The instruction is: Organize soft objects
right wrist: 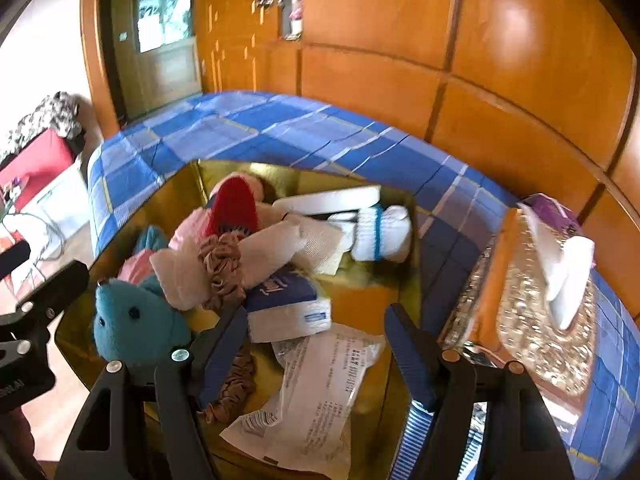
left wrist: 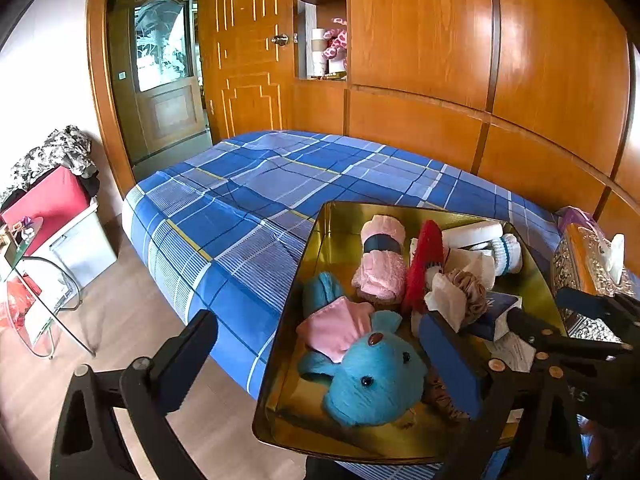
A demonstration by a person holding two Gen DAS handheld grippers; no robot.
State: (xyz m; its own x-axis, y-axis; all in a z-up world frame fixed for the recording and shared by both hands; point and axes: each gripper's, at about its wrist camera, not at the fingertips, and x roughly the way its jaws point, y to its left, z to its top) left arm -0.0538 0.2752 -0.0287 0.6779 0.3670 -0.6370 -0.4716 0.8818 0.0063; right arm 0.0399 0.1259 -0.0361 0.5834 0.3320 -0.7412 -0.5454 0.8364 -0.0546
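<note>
Gold tray (left wrist: 320, 240) sits at the near corner of a bed with a blue plaid sheet (left wrist: 240, 184), and all the soft things are piled inside it. Blue plush toy (left wrist: 368, 380) lies at the tray's near left, face up, a pink cloth (left wrist: 340, 328) draped over its body. Behind it a pink rolled towel (left wrist: 382, 260) with a dark band, then a red knit piece (left wrist: 426, 260), white rolled socks (left wrist: 506, 254) with a blue stripe at the far right, a white foam block (left wrist: 472, 232) along the back wall. Brown scrunchie (right wrist: 222, 264) sits mid-pile on a white cloth (right wrist: 180, 276); a blue-white tissue pack (right wrist: 288, 308) just beside it, and a printed plastic wrapper (right wrist: 316, 396) flat on the tray floor nearest the right camera.

Left gripper (left wrist: 320, 356): jaws spread wide, nothing between the pads, one finger out over the floor left of the tray, the other over the tray.

Right gripper (right wrist: 312, 344): jaws parted, nothing pinched, hovering above the tissue pack and wrapper; it also shows at the right edge of the left view.

Glittery tissue box (right wrist: 532, 312) stands on the bed just right of the tray, white tissue sticking up. Wooden wardrobe wall (left wrist: 440, 60) behind the bed, a door (left wrist: 244, 48) at the far left. Right view is a bit motion-blurred
</note>
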